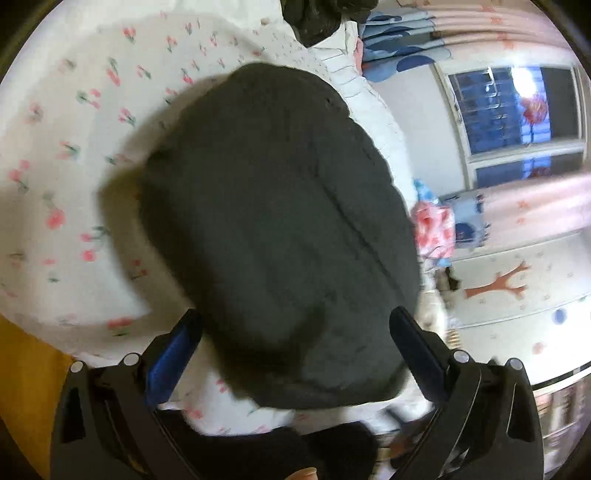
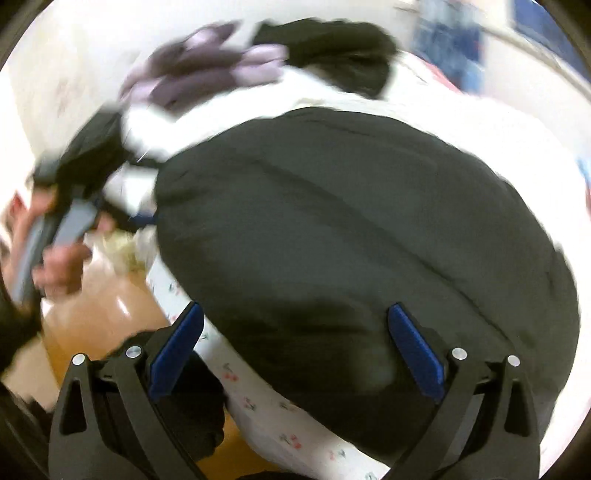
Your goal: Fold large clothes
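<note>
A big dark padded garment [image 1: 273,229] lies folded into a thick bundle on a white bed sheet with small red flowers [image 1: 74,155]. My left gripper [image 1: 295,325] hovers over the bundle's near end, open, fingers on either side and nothing pinched. The right wrist view shows the same dark bundle [image 2: 362,236] from the other side. My right gripper [image 2: 295,321] is open above its near edge. The left gripper and the hand holding it [image 2: 62,236] show blurred at the left.
More clothes are piled at the far end of the bed: a dark item [image 1: 317,14], a purple and white heap [image 2: 207,74] and another black piece [image 2: 340,48]. Wooden floor [image 2: 99,314] lies beside the bed. A window [image 1: 517,110], curtains and a cabinet stand at right.
</note>
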The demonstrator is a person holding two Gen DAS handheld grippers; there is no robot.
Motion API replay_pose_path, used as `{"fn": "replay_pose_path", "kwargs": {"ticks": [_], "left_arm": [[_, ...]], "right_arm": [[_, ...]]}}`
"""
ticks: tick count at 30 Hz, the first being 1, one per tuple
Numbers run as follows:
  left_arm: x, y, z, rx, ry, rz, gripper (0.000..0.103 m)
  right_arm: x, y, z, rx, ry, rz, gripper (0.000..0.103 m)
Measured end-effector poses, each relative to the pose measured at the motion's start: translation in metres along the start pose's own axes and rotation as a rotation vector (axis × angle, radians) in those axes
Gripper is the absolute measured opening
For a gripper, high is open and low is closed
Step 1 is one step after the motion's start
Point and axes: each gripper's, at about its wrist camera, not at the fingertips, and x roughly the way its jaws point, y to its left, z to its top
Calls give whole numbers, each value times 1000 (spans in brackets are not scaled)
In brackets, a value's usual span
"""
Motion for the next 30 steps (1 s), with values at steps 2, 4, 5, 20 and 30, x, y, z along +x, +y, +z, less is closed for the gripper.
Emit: {"fn": "replay_pose_path", "kwargs": {"ticks": [2,4,5,20,30], "left_arm": [[4,-14,-2,36,-9,-56,96],[3,-29,-1,91,-16,-68,96],[1,-36,-1,117,-22,-75,96],[56,-8,18,-89,19,-112,96],[62,-15,28,-129,-114,-4,96]], "right_arm": [[17,28,6,-119,24,-59,97],[38,49,13,-252,43,-164,96],[44,50,15,-259,46,-195,96],[25,-57,25,353,-28,131,97],[-4,-154,38,538,-216,-128,97]]}}
